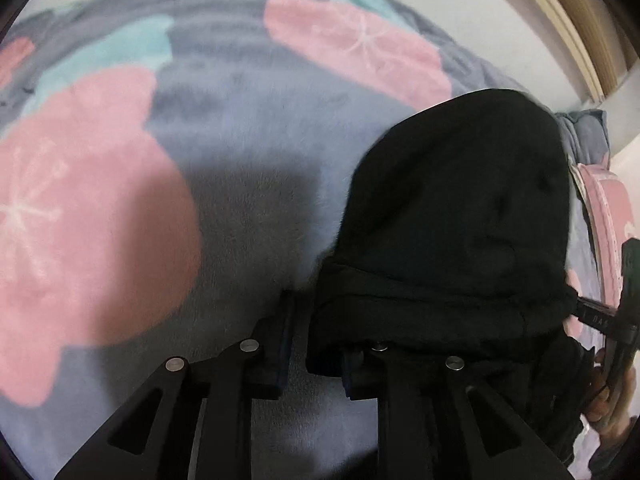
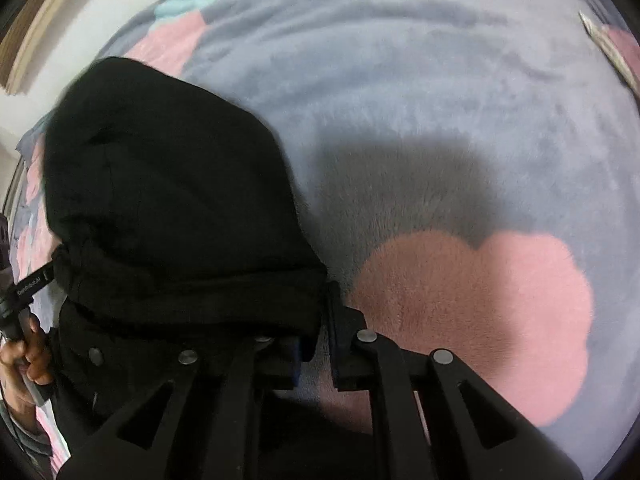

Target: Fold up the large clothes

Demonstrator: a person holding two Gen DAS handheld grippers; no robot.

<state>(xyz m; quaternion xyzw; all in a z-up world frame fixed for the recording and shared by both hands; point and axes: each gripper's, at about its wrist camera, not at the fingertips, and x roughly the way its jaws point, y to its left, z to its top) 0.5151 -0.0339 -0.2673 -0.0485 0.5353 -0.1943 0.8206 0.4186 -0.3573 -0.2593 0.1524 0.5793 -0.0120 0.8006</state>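
Note:
A black garment (image 1: 460, 220) hangs bunched between both grippers above a grey fleece blanket with pink flowers (image 1: 240, 152). In the left wrist view my left gripper (image 1: 316, 320) has its jaws a small gap apart, with the garment's thick edge draped over the right finger (image 1: 352, 364). In the right wrist view the same garment (image 2: 168, 200) covers the left finger of my right gripper (image 2: 320, 312), and the jaws stand slightly apart around its edge. The right gripper's handle and the hand holding it show at the left view's right edge (image 1: 616, 320).
The blanket (image 2: 440, 120) covers a bed. A white wall and a wooden frame (image 1: 560, 20) lie beyond the bed's far edge. A pink-trimmed pillow or blanket edge (image 1: 604, 208) lies at the right. The left handle and hand show in the right wrist view (image 2: 24, 308).

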